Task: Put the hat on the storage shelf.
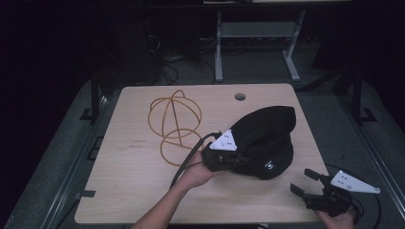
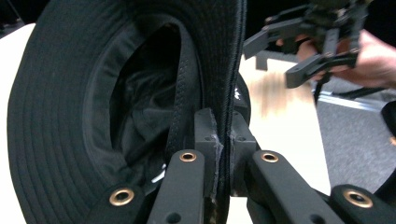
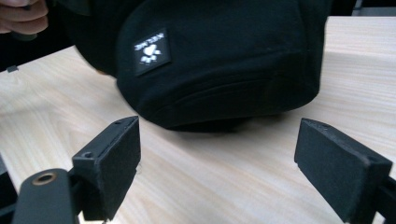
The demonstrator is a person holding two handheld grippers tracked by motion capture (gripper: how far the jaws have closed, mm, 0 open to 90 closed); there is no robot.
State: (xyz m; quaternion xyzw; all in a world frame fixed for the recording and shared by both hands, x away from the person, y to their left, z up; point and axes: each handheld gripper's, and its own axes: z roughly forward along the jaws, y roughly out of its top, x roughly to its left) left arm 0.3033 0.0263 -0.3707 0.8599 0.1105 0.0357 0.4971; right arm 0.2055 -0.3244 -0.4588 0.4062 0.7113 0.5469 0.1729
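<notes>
A black bucket hat lies on the right half of the wooden table, its white label facing the front. My left gripper is shut on the hat's brim at its left edge; in the left gripper view the brim runs upright between the two pressed pads, with the hat's dark inside to the left. My right gripper hovers open near the table's front right corner, a short way from the hat, nothing between its pads.
An orange wire hat frame stands at the table's middle left, with a loop lying flat in front of it. A round cable hole sits near the far edge. Beyond the table stands a grey metal rack leg on a dark floor.
</notes>
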